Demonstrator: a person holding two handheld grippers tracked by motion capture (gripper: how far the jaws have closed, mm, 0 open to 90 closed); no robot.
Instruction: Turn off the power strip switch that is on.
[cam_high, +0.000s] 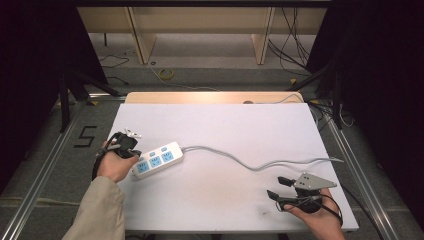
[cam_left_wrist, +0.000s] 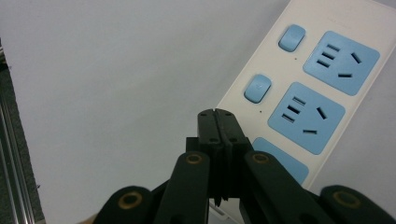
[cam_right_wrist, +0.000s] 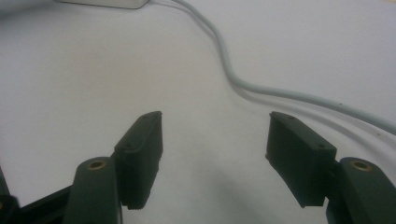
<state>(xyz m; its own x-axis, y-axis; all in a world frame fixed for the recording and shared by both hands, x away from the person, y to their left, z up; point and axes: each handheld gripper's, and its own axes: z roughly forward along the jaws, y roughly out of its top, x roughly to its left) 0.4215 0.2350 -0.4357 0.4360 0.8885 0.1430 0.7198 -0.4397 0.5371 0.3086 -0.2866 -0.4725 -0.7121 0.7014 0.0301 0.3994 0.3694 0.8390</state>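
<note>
White power strip (cam_high: 157, 159) (3 blue sockets) lies left of centre on the table (cam_high: 220, 130); your left gripper (cam_left_wrist: 217, 114) hovers pinched together at its end, your right gripper (cam_right_wrist: 215, 154) gapes wide, holding nothing.

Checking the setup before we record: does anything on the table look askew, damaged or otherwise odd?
Nothing looks damaged. The power strip lies at an angle to the table edges, its grey cord snaking loosely toward the right edge. The left gripper is shut above the strip; the right gripper is open over bare tabletop.
</note>
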